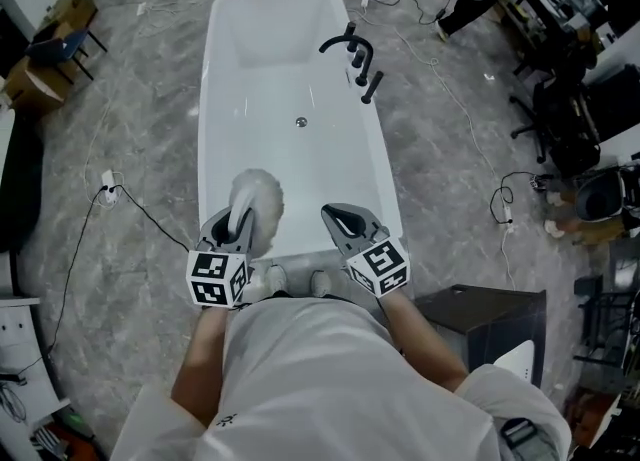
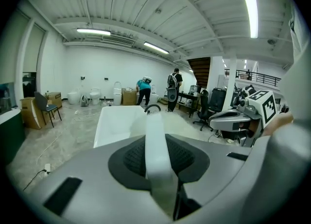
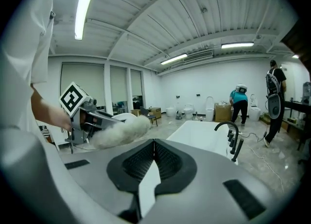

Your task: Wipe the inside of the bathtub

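At the near end of the white bathtub, my left tool is clenched on the white handle of a fluffy white duster, whose head stands above the tub's near inner end; whether it touches the wall I cannot tell. My right tool, level with the left and just beside it over the near rim, has its jaws pressed together on nothing. A black faucet stands on the tub's right rim, and the drain lies mid-floor.
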`<state>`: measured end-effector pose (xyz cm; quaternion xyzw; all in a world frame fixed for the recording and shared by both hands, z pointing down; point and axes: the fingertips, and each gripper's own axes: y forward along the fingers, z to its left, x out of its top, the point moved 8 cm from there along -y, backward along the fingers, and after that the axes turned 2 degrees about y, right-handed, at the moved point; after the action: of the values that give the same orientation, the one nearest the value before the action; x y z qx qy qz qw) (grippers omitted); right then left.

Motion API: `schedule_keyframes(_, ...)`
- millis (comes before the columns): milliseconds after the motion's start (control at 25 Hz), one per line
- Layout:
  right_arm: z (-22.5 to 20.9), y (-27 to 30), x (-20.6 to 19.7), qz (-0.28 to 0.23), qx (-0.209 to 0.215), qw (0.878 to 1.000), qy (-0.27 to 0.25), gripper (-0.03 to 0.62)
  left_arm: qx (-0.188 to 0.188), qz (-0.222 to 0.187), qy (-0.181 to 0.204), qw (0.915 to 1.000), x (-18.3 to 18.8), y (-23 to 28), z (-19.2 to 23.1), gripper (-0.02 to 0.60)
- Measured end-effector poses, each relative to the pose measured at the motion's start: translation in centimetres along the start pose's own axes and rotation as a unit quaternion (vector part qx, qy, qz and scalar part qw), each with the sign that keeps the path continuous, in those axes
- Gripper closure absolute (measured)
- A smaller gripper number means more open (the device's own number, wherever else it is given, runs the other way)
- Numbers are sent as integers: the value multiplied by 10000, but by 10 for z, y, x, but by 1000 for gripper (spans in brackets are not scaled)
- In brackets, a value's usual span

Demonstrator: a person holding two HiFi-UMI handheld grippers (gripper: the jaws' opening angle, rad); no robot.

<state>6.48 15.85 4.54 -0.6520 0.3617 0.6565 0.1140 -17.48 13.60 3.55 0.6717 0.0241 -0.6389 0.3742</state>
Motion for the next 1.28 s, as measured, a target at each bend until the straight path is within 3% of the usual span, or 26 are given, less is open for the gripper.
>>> schedule_keyframes(400, -5, -29, 3, -280, -33, 9990, 346, 576, 242, -365, 178, 9989, 8, -21, -24, 488)
schedule_keyframes(680, -7, -39, -5, -263, -108, 9984, 479, 576, 412, -325, -11, 9986, -6, -29, -20, 488)
schedule_keyframes(1280, -30, -41, 0, -259, -202, 9986, 403, 576, 306, -352, 60, 9989, 4, -10, -22, 488)
